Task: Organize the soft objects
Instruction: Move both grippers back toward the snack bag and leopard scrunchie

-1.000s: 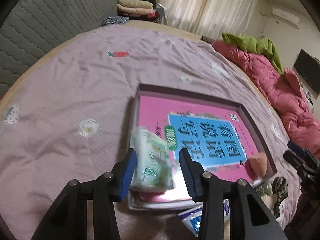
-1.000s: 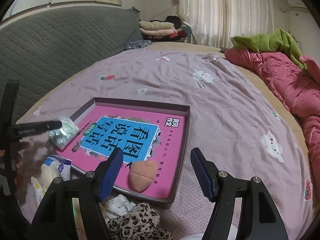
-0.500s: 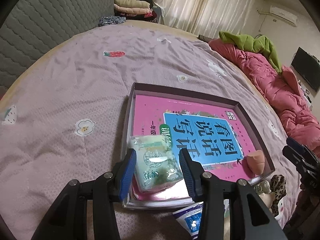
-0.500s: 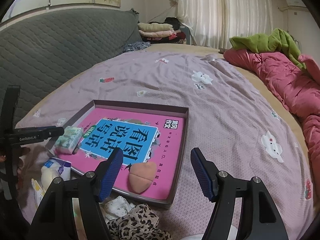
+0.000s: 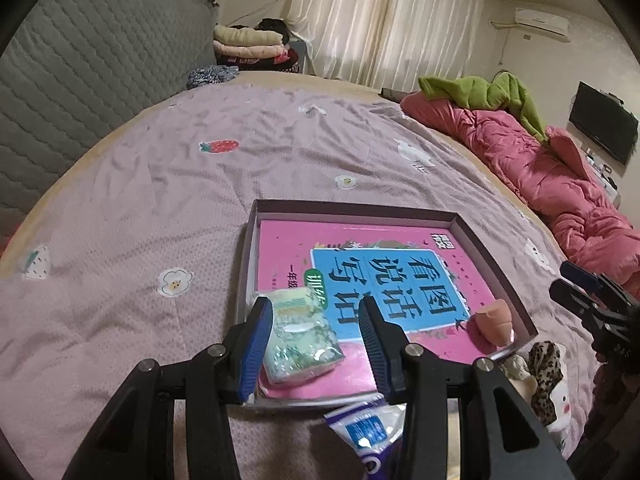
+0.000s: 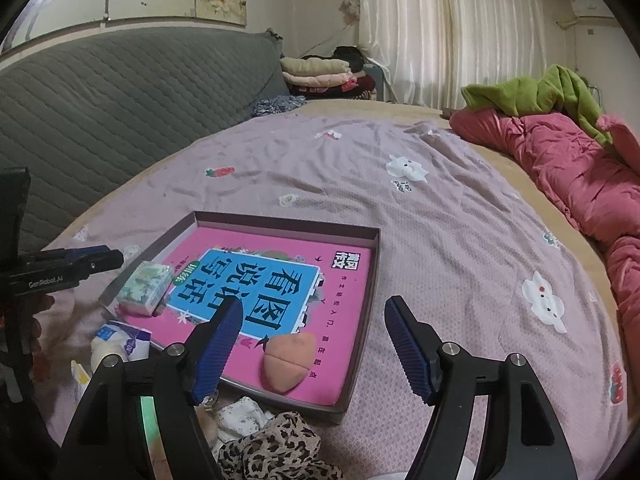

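Observation:
A shallow box tray (image 5: 494,258) (image 6: 370,268) lined with a pink book lies on the bed. A green tissue pack (image 5: 298,336) (image 6: 145,288) lies in its near left corner. My left gripper (image 5: 316,340) is open, its fingers either side of the pack and apart from it. A peach sponge (image 5: 494,322) (image 6: 289,360) lies in the tray's near right corner. My right gripper (image 6: 310,344) is open and empty, just above the sponge. A blue-white soft pack (image 5: 366,426) (image 6: 116,338) and a leopard-print cloth (image 5: 544,372) (image 6: 272,448) lie outside the tray's near edge.
The bed has a lilac sheet (image 5: 160,200). A grey quilted headboard (image 6: 120,112) stands at the left. A pink duvet (image 6: 568,168) with a green garment (image 6: 532,92) runs along the right. Folded clothes (image 6: 320,74) are stacked at the back.
My left gripper opened and let the tissue pack down flat into the tray's corner, then drew back a little. My right gripper has hardly moved.

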A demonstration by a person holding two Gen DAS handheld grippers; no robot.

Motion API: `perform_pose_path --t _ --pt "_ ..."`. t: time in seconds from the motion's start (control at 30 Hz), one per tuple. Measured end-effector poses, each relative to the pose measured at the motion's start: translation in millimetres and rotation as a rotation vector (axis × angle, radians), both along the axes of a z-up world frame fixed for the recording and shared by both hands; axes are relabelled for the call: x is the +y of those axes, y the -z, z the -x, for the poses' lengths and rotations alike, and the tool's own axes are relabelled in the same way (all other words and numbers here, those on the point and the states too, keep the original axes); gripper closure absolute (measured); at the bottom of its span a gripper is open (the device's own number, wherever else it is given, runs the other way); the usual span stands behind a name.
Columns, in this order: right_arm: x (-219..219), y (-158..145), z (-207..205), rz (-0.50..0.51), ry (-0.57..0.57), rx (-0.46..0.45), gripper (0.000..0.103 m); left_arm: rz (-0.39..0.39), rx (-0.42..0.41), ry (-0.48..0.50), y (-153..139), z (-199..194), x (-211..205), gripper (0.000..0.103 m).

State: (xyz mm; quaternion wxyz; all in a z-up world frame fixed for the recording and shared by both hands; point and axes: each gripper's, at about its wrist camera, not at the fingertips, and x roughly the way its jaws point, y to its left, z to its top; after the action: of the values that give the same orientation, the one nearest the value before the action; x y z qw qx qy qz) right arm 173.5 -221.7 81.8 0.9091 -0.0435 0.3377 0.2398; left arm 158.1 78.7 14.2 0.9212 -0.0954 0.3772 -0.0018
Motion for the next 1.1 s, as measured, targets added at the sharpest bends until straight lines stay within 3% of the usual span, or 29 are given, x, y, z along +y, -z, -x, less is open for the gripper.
perform_pose_path --t 0.23,0.57,0.83,1.1 --pt "-4.2 -4.6 7.4 -0.005 0.001 -0.024 0.028 0.01 0.007 -0.004 0.2 17.1 -17.4 0.05" --pt "-15.3 -4.2 26.2 -0.033 0.007 -0.017 0.028 -0.003 -0.044 0.007 -11.9 45.6 -31.1 0.049" --pt "-10.7 -3.9 57.6 -0.012 -0.01 -0.007 0.027 -0.01 -0.029 -0.023 -14.4 66.1 -29.2 0.048" --pt "1.4 -7.8 85.8 0.009 -0.053 -0.017 0.027 -0.031 -0.022 0.019 -17.3 87.1 -47.0 0.048"
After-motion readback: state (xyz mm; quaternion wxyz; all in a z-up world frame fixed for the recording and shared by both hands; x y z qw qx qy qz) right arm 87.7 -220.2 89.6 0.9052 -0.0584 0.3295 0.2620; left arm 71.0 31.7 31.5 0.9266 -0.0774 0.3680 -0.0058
